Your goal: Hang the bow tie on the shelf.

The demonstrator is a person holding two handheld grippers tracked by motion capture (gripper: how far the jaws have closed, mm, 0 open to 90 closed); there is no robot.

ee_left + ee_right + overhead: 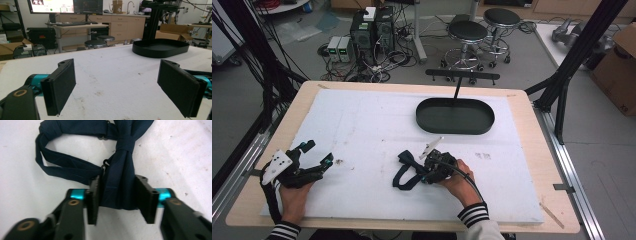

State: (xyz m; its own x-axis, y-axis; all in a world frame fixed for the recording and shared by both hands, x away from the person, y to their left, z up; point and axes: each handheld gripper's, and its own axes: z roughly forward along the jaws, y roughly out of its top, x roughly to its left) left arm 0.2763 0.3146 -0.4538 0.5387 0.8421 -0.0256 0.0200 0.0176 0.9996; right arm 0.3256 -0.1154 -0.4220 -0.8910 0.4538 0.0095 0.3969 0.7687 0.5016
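Your bow tie lies mid-table on the white mat; the tray sits behind it, toward your right.

Grey floor. Two black stools top centre. Computer towers with tangled cables, upper left. Cardboard box, right edge. Black frame posts, upper right. Wooden cabinets, desk and monitors, top of left gripper view.

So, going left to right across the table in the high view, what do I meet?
Left gripper → dark bow tie → right gripper, closing on the bow tie → black oval tray, farther back.
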